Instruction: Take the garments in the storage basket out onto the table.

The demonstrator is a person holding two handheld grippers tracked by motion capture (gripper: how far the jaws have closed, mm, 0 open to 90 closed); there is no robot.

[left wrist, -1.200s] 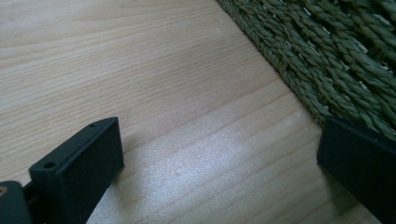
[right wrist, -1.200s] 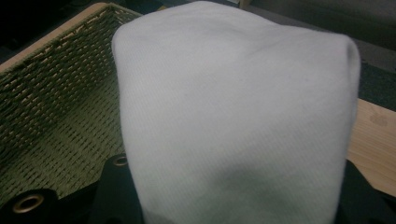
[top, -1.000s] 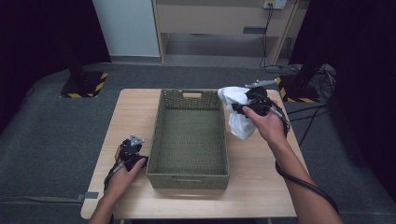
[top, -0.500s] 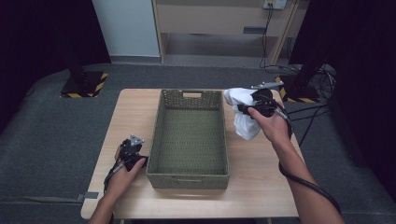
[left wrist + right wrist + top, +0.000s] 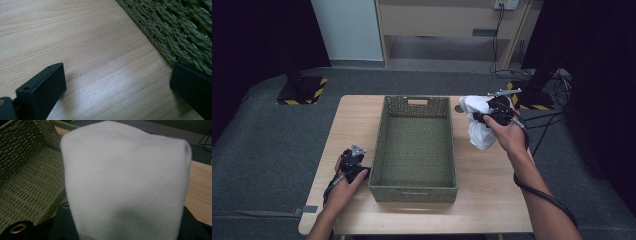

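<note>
The white cloth (image 5: 478, 127) is hanging bunched from the right gripper (image 5: 492, 116), just beside the far right corner of the basket (image 5: 451, 150) and above the table (image 5: 492, 200). In the right gripper view the cloth (image 5: 125, 182) is bulging up between the two black jaws, which are clenching it from both sides, with the basket's woven wall (image 5: 22, 150) to one side. As a judgement, the step in hand is carrying the cloth toward the basket, which is lying empty in the high view. The next move is likely calling for the cloth to be brought over the rim and lowered inside before the jaws let go; a hanging fold could be catching on the rim if it is passing too low.

The left gripper (image 5: 352, 161) is resting on the table against the basket's near left corner. In the left gripper view its jaws are standing wide apart with nothing between them but bare table (image 5: 87, 50), and the basket's weave (image 5: 180, 32) is lying beside one jaw.

The cloth is covering the right gripper's jaw tips, so how deep the grip is reaching is hard to tell. Whether the cloth's lower end is touching the table is also unclear, since the hand (image 5: 511, 137) is covering part of it.
</note>
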